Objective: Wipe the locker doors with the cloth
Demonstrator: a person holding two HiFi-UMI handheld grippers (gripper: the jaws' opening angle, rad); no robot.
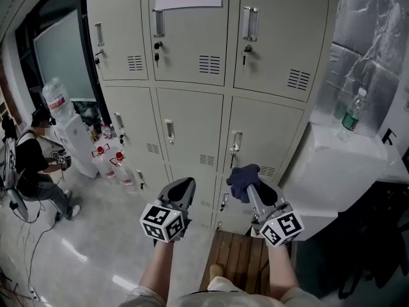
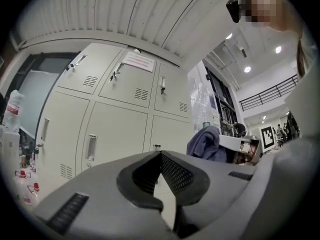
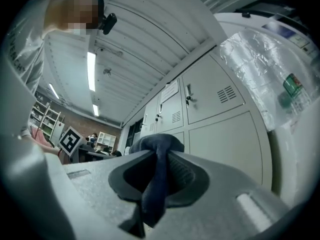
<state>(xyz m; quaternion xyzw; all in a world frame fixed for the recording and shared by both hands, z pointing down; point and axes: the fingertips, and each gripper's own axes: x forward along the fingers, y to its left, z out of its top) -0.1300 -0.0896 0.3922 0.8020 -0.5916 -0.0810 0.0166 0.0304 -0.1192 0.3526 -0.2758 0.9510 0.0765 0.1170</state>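
A bank of beige locker doors (image 1: 192, 117) fills the head view, with handles and vent slots on each door. My right gripper (image 1: 245, 185) is shut on a dark blue cloth (image 1: 241, 179), held a little short of the lower middle doors. The cloth (image 3: 156, 170) hangs bunched between the jaws in the right gripper view. Beside it, my left gripper (image 1: 183, 185) is shut with nothing in it, its jaws meeting at the tip (image 2: 160, 153). From the left gripper view the cloth (image 2: 207, 144) shows to the right, with the lockers (image 2: 117, 129) behind.
A person (image 1: 29, 165) sits at the far left by a water dispenser (image 1: 71, 136), with red-capped bottles (image 1: 110, 160) on the floor. On the right a white counter (image 1: 345, 165) carries a water bottle (image 1: 352, 115). A slatted wooden platform (image 1: 239, 258) lies underfoot.
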